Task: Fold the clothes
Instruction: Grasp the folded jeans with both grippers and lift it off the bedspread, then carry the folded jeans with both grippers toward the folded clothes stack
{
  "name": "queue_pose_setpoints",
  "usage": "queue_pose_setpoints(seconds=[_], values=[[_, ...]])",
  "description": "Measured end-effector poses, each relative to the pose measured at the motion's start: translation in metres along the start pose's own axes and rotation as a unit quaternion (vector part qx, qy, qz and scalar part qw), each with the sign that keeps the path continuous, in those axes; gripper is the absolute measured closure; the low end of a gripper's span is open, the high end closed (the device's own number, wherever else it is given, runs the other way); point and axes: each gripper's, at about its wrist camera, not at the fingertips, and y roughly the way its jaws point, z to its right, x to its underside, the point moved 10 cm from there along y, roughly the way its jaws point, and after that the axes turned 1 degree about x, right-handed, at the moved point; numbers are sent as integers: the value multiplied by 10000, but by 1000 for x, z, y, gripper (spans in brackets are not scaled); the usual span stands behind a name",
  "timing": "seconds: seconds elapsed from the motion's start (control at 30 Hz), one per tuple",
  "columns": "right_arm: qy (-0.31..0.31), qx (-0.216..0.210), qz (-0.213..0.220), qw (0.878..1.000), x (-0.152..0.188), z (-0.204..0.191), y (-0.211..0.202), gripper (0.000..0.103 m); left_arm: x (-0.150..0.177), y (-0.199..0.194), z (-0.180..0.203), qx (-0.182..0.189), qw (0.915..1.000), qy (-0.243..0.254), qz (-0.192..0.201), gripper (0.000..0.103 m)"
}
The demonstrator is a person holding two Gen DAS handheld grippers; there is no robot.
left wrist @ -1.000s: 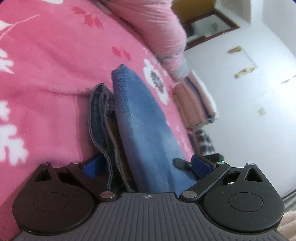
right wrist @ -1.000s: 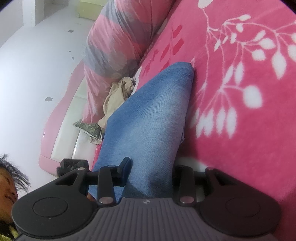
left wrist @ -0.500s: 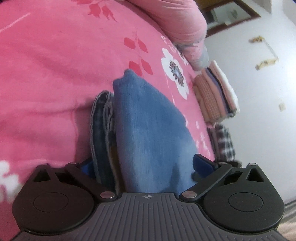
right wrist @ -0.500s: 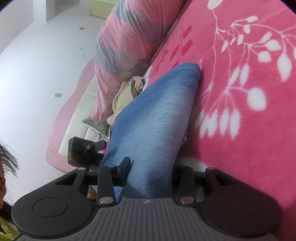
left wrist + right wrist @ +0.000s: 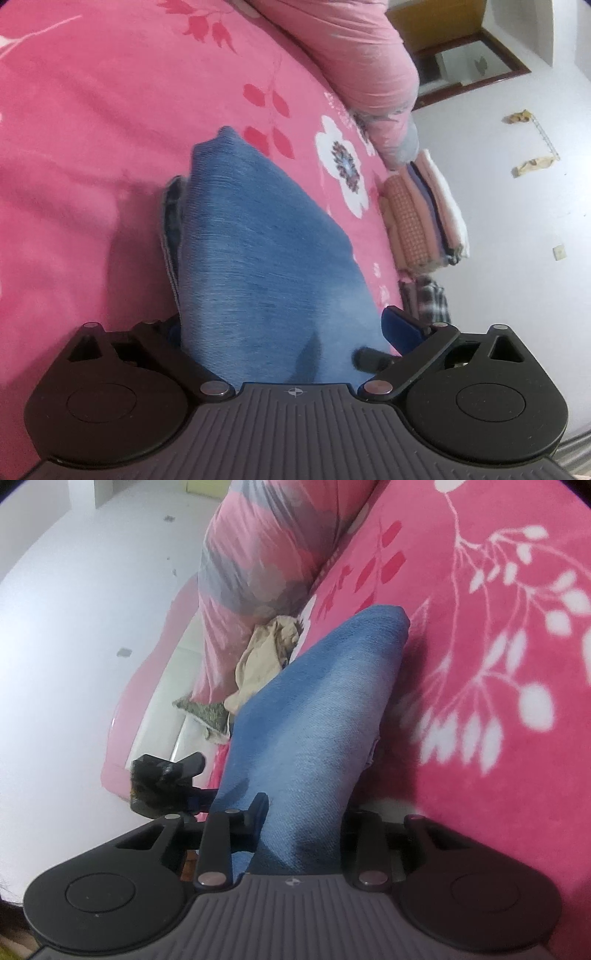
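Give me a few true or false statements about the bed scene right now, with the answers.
1. The jeans lie between the fingers of both tools. True.
2. The bedspread is plain green. False: it is pink with white and red flowers.
3. A stack of folded clothes sits at the bed's edge. True.
4. The left tool holds a white towel. False: blue jeans fill its jaws.
5. A beige garment lies crumpled beside the rolled quilt. True.

a pink flowered blanket [image 5: 92, 147] covers the bed; a striped bolster [image 5: 258, 554] lies along its edge.
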Motion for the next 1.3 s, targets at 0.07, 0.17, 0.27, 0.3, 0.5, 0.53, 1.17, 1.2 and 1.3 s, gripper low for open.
queue_pose_setpoints(seconds=[0.07, 0.17, 0.27, 0.3, 0.5, 0.53, 1.17, 1.2, 1.3], values=[[22, 14, -118, 9999, -1, -4, -15, 70, 21, 8, 14, 0, 9999, 72, -143, 4], [126, 59, -291, 9995, 1, 1, -40, 69, 60, 25, 30, -216, 9978, 469, -408, 4], [255, 211, -400, 9987, 9, 16, -56, 65, 90, 41, 37, -648, 9907, 1108, -461, 4], [319, 261, -408, 9983, 14, 24, -56, 65, 97, 46, 38, -808, 9869, 1333, -426, 4], [226, -183, -184, 9994, 24, 25, -64, 59, 82, 39, 24, -388, 9980, 503, 47, 6], [201, -227, -220, 9993, 25, 25, -66, 59, 78, 40, 22, -320, 9988, 375, 72, 6], [-591, -463, -190, 9970, 22, 16, -32, 64, 69, 51, 23, -844, 9953, 334, 334, 10], [-615, -468, -178, 9969, 23, 16, -32, 64, 69, 52, 23, -865, 9950, 374, 317, 10], [-782, -490, -110, 9957, 25, 14, -32, 64, 70, 51, 21, -869, 9946, 494, 288, 11]])
